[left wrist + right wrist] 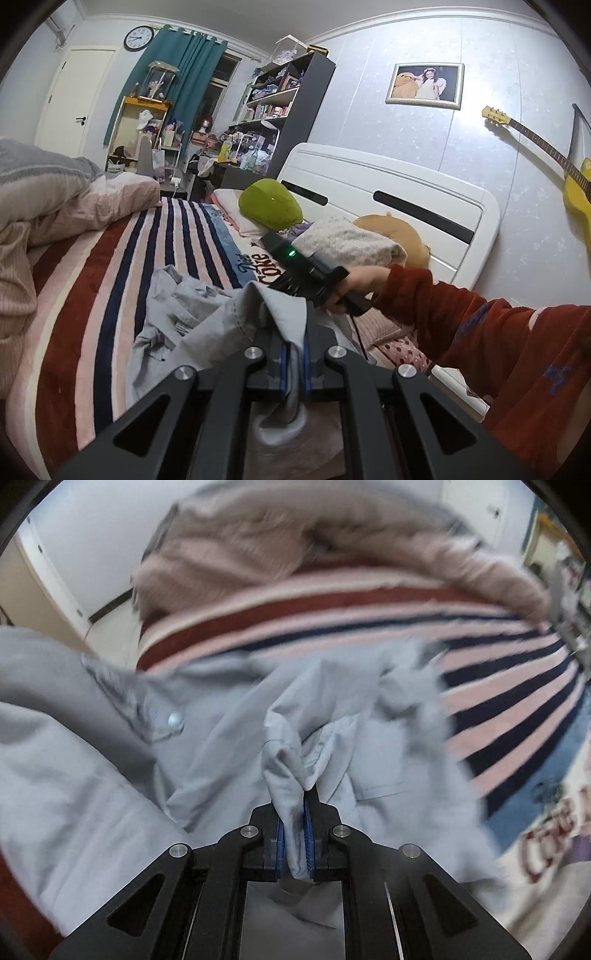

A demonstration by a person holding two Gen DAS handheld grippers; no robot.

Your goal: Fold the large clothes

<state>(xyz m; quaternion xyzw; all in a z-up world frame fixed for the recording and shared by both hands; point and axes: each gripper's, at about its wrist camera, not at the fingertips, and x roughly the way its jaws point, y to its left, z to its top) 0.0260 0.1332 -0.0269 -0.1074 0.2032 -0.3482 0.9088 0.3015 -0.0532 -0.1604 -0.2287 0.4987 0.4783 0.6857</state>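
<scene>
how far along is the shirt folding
Done: both tools have a grip, the left tool and right tool each shut on the pale blue shirt. In hand: lifting it off the striped blanket. Left: spreading it flat and every fold; it is still crumpled.

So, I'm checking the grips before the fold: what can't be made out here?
- Left wrist view: the left gripper hides which part of the grey shirt it pinches.
- Right wrist view: motion blur smears the striped blanket.
- Right wrist view: the frame's edge cuts off the shirt.

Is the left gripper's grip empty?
No, the left gripper is shut on a fold of the light grey shirt.
</scene>
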